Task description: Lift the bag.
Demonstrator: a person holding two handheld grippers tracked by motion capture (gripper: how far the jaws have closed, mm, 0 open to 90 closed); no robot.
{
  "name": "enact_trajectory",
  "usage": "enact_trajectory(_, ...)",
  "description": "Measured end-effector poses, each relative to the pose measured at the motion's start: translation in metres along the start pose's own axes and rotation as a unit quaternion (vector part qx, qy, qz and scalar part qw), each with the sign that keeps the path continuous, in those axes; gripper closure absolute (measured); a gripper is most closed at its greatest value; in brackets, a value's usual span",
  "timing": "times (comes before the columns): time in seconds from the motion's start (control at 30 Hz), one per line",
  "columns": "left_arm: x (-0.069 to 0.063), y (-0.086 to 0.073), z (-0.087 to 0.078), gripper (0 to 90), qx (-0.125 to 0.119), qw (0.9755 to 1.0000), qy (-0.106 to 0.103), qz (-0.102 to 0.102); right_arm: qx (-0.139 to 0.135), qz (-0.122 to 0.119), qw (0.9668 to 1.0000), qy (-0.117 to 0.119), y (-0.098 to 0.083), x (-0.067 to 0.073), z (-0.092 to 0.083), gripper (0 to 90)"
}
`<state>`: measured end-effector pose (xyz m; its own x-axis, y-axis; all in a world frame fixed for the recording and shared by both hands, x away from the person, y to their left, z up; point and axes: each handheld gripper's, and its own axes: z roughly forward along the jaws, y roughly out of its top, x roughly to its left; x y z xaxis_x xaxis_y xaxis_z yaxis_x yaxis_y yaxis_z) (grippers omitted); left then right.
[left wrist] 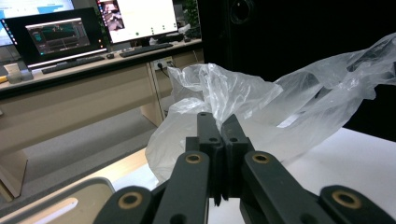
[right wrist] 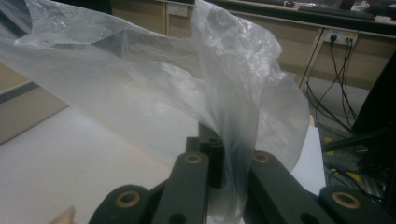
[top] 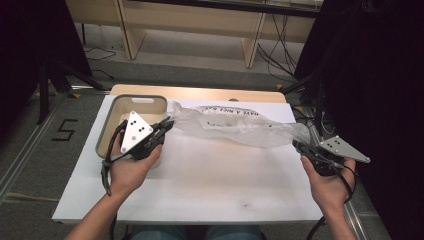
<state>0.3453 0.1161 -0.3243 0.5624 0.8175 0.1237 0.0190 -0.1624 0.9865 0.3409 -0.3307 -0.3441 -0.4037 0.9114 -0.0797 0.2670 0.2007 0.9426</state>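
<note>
My left gripper (top: 167,125) pinches one end of the clear plastic bag (top: 240,127), jaws pressed together on the film; my right gripper (top: 298,146) clamps the other end. The bag hangs stretched between them above the white table (top: 210,185). A beige bin (top: 112,117) sits just under my left gripper.

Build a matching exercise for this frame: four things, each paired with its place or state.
1. plastic bag
2. bin
3. left gripper
4. right gripper

A. beige, at the table's far left
B. clear, stretched between both grippers
C. shut on the bag's right end
D. shut on the bag's end beside the bin

Pairs: 1-B, 2-A, 3-D, 4-C
</note>
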Motion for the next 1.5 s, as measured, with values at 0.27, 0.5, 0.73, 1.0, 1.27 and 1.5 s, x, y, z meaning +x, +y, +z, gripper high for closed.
enact_trajectory(0.27, 0.001, 0.008, 0.001, 89.4, -0.008, 1.0000, 0.003, 0.001, -0.010, 0.000, 1.0000, -0.003, 0.005, 0.000, 0.001, 90.0)
enact_trajectory(0.5, 0.002, 0.010, -0.001, 89.4, -0.014, 0.9999, 0.005, 0.001, -0.016, 0.001, 0.9999, -0.003, 0.009, 0.000, 0.002, 90.0)
enact_trajectory(0.73, 0.003, 0.013, -0.003, 89.4, -0.019, 0.9998, 0.009, 0.001, -0.020, 0.002, 0.9998, -0.003, 0.012, 0.001, 0.002, 90.0)
enact_trajectory(1.0, 0.003, 0.016, -0.003, 89.4, -0.031, 0.9994, 0.012, 0.000, -0.022, 0.003, 0.9997, -0.005, 0.014, 0.000, 0.003, 90.0)
enact_trajectory(1.27, -0.002, 0.023, -0.001, 89.4, -0.059, 0.9982, 0.012, 0.001, -0.021, 0.003, 0.9998, -0.005, 0.012, 0.000, 0.003, 90.0)
enact_trajectory(1.5, -0.004, 0.027, 0.001, 89.4, -0.074, 0.9972, 0.014, 0.001, -0.022, 0.002, 0.9998, -0.004, 0.012, 0.001, 0.004, 90.0)
